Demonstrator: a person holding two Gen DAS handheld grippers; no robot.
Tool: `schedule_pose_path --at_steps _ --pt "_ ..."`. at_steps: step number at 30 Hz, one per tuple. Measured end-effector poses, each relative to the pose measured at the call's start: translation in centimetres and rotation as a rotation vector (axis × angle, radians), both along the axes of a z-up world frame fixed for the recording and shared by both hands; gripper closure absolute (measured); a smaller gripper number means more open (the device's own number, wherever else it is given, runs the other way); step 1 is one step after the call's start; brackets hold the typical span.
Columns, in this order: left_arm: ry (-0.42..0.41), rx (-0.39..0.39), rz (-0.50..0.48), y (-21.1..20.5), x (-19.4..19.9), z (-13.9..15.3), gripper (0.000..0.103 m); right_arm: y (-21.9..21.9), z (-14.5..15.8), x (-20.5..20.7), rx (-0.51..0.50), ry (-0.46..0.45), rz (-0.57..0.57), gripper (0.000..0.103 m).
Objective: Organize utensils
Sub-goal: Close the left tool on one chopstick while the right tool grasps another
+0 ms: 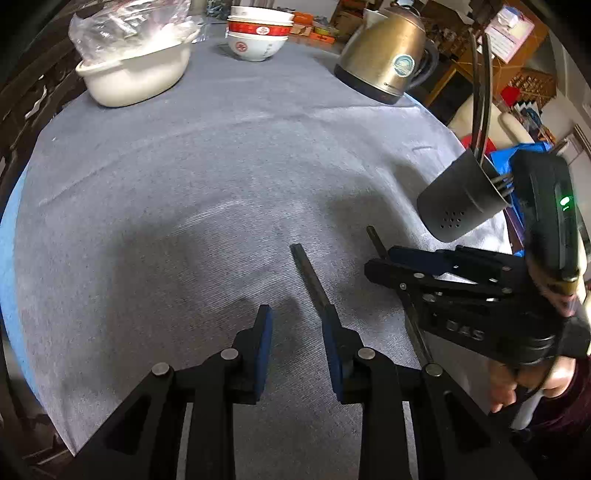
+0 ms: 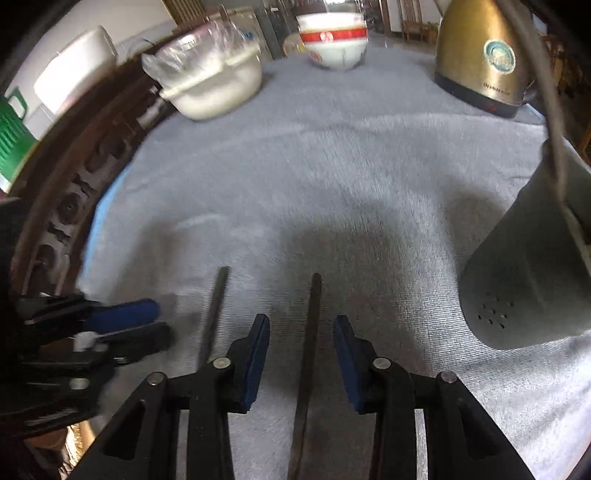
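On the grey cloth (image 1: pixel 207 155) covering the counter, two dark chopsticks lie flat, roughly parallel, apart from each other.

Left gripper (image 1: pixel 297 332): jaws spread, nothing between them. Chopstick one (image 1: pixel 308 275) lies just under/beside its right pad, tip pointing away. Can't tell if the pad touches it.

Right gripper (image 2: pixel 301 343): jaws spread, low over the cloth. Chopstick two (image 2: pixel 308 332) runs lengthwise through the gap between the pads, not pinched. In that view chopstick one (image 2: pixel 216 310) lies to the left, between the two grippers. Right wrist view is motion-blurred.

Left wrist view shows the right gripper (image 1: pixel 380 262) side-on, chopstick two (image 1: pixel 406 306) crossing beneath it, person's hand (image 1: pixel 509 384) on the handle.

Utensil holder (image 1: pixel 461 199): grey cup, small holes near the base, just beyond the right gripper at the right edge of the cloth. Looks tilted in both views; could be fisheye, can't tell. It already has long-handled utensils (image 1: pixel 482 92) standing in it. Same holder (image 2: pixel 532 266) fills the right side of the right wrist view.

Far side of the counter: white bowl with a plastic bag (image 1: pixel 136 70) on the left, stacked red-and-white bowls (image 1: pixel 258 35) in the middle, brass-coloured kettle (image 1: pixel 388 55) on the right. All well apart from the grippers.
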State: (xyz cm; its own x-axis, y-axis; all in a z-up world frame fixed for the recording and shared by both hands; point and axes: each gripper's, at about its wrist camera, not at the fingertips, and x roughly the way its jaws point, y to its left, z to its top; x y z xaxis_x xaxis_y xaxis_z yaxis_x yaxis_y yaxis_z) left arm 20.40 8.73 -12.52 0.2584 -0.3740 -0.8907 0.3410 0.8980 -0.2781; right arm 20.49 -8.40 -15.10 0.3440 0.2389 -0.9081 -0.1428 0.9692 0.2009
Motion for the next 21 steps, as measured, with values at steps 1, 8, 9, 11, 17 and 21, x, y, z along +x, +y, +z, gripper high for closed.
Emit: schedule_pose_path --at_steps 1,8,9,11,17,21 --pt "0.006 -0.007 0.007 0.1 0.1 0.1 0.075 0.1 -0.1 -0.1 -0.014 0.000 0.009 0.090" --pt "0.059 -0.031 0.043 -1.1 1.5 0.2 0.068 -2.4 -0.1 -0.7 0.000 0.004 -0.033 0.094" --pt "0.069 -0.032 0.048 -1.5 1.8 0.1 0.065 -2.8 -0.1 -0.8 0.003 0.008 -0.041 0.094" --pt "0.088 -0.023 0.059 -2.1 2.3 0.0 0.064 -3.5 -0.1 -0.8 0.001 0.016 -0.056 0.094" --pt "0.131 0.049 0.102 -3.3 3.8 -1.0 0.064 -4.3 0.0 0.0 0.048 0.061 -0.087 0.092" --pt "0.169 0.081 0.103 -4.2 4.2 -2.3 0.067 -3.7 0.0 0.6 0.024 0.056 -0.059 0.092"
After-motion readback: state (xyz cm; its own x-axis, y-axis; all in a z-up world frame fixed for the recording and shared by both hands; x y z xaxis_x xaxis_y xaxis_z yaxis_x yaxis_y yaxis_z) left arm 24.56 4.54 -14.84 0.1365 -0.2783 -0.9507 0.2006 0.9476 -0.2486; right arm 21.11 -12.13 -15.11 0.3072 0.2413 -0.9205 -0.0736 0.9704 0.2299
